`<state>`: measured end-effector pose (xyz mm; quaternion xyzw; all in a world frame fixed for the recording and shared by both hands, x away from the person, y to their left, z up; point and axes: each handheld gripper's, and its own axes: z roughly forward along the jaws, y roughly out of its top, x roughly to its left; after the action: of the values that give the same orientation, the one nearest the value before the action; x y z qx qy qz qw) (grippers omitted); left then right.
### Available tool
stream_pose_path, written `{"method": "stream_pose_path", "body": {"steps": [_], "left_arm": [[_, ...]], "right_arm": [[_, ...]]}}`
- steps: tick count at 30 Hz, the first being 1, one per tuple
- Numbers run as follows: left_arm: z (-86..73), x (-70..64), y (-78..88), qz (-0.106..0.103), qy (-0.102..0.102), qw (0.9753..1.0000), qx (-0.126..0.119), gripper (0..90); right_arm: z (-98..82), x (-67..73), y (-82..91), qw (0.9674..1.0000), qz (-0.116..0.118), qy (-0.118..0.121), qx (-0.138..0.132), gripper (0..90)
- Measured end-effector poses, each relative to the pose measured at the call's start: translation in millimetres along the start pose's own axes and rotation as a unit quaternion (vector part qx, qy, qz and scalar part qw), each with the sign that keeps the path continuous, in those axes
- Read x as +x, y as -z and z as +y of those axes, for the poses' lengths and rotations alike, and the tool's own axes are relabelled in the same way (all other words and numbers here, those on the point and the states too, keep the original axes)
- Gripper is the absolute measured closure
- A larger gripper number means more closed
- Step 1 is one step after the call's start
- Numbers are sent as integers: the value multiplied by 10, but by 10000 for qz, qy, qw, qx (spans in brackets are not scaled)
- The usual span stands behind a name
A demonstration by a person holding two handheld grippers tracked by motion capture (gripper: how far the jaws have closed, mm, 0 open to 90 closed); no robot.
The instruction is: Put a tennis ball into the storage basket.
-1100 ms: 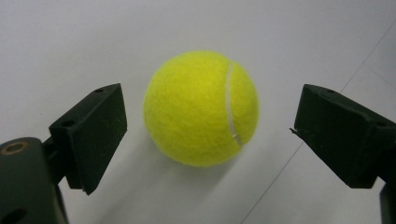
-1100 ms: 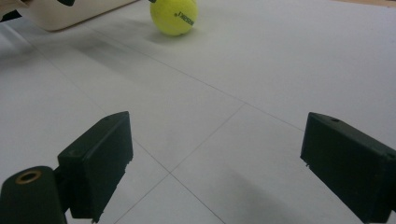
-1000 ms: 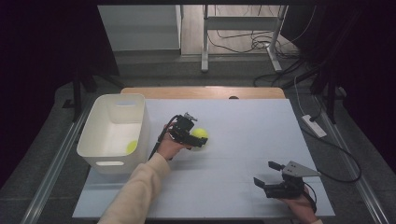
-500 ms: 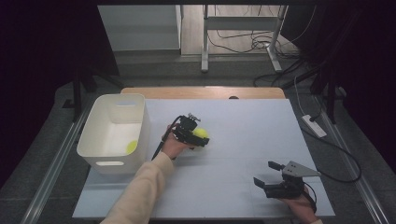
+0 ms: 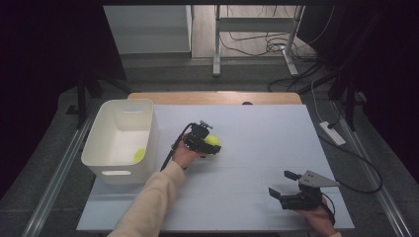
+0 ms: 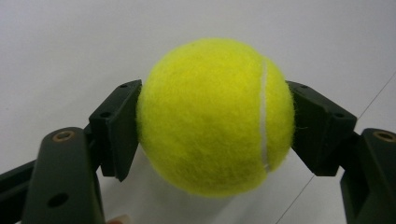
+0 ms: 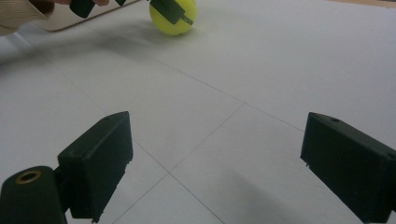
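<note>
cream knit sleeve (image 5: 148, 202) on left arm, black left gripper (image 5: 206, 144) with black cable, black right gripper (image 5: 280, 188), grey three-cornered plate, brass screw holes

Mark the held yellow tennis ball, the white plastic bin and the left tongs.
yellow tennis ball (image 6: 210, 121), left gripper view, felt middle.
white plastic bin (image 5: 150, 133), high view, right wall.
left tongs (image 5: 206, 143), high view, between the fingertips.

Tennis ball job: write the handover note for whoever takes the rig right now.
Left tool: jaws have just been closing; now shut on the tennis ball, mid-table on the white mat.
Right tool: open, nothing between its jaws, resting at the mat's near right.
White bin: left of the mat, one yellow ball already inside.
Done: ball gripped.
Left, most likely: lift it, carry it to the bin, release.
</note>
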<state>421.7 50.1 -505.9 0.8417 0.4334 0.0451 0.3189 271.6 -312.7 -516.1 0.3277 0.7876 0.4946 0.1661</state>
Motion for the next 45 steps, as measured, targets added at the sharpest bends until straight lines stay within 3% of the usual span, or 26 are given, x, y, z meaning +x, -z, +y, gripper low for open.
{"method": "stream_pose_path", "body": {"steps": [5, 23, 45], "left_arm": [[6, -11, 68, -145, 68, 9998, -152, 266], [17, -157, 257, -188, -165, 9988, -432, 266], [11, -234, 629, -158, -347, 9953, -887, 266]], "right_arm": [[3, -2, 4, 10000, -20, -6, -33, 91], [4, -1, 8, 10000, -31, -1, -30, 90], [6, 0, 11, 10000, -62, -15, -41, 91]]}}
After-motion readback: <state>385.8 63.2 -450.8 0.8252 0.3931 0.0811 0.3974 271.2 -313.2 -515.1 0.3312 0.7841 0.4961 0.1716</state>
